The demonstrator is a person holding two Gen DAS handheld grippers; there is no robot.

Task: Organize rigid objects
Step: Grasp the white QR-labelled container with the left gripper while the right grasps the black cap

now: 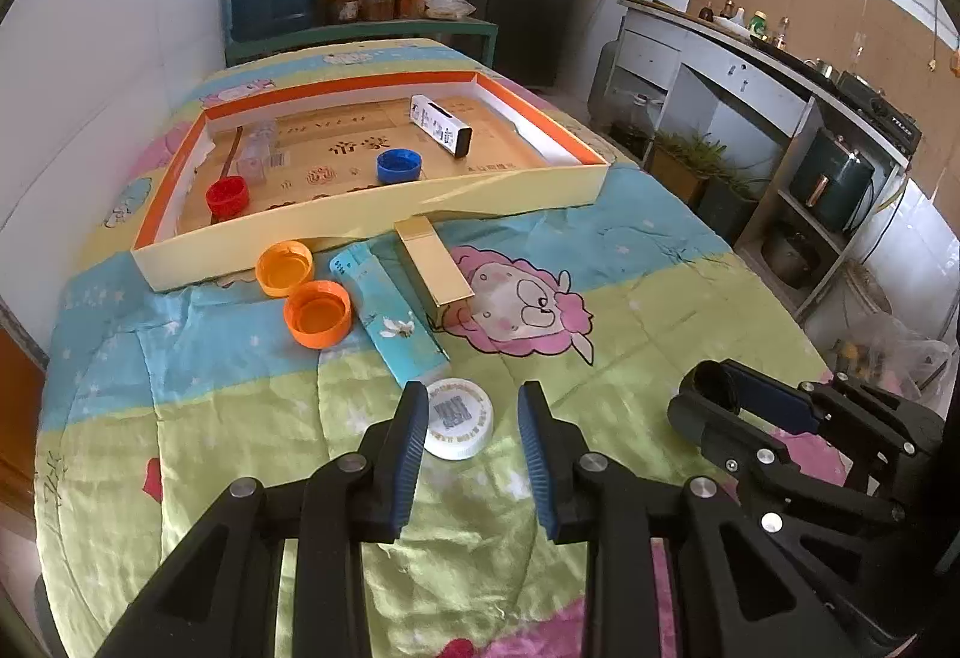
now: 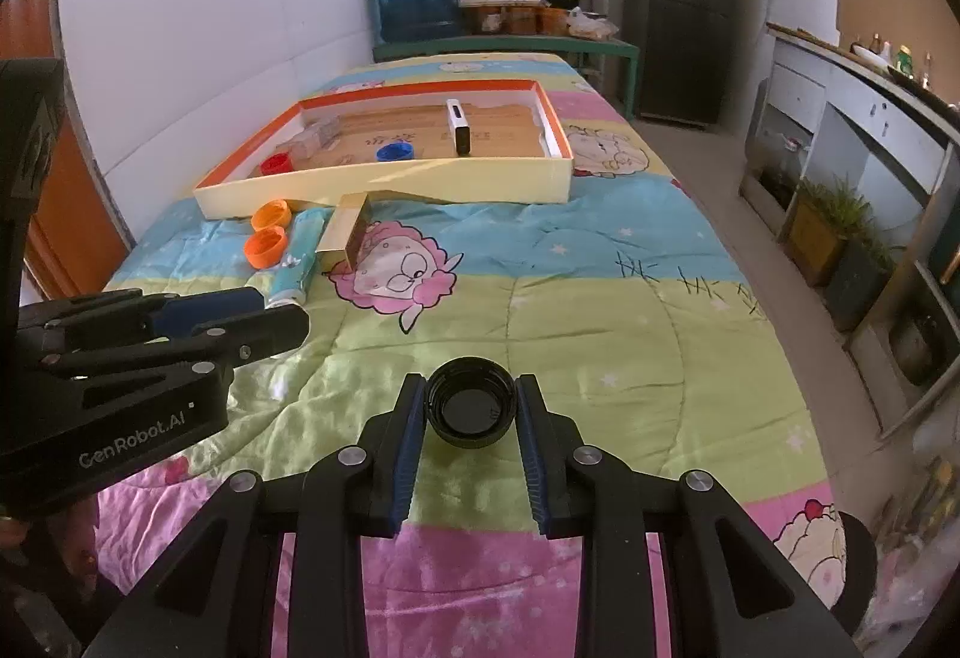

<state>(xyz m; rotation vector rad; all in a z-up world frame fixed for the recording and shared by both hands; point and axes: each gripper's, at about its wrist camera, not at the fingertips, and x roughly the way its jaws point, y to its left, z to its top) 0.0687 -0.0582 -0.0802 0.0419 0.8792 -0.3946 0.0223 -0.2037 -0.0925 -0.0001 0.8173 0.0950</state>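
— So what could go wrong from here?

— Mostly the grip; the right gripper (image 2: 470, 406) pinches the black cap (image 2: 470, 409) by its round rim only, open side up, pads touching its two sides near the fingertips; a tilt or a knock on the box wall could roll it out of the pinch, I'd judge.

— And the left?

— The left gripper (image 1: 471, 421) stands partly spread with nothing between the pads; the white cap (image 1: 459, 418) lies flat on the quilt (image 1: 630, 250), showing in the gap between the fingers (image 1: 408, 454) and close against the left one; whether that finger touches it I cannot tell; a careless closing could nudge it aside or bunch the soft cloth.

— Where is everything headed?

— Probably the orange-rimmed box (image 1: 384, 223), well ahead of both tools; the red cap (image 1: 227, 196) and blue cap (image 1: 398, 166) already lie in it; two orange caps (image 1: 300, 292), a blue carton (image 1: 390, 316) and a gold carton (image 1: 433, 268) wait just before its near wall.
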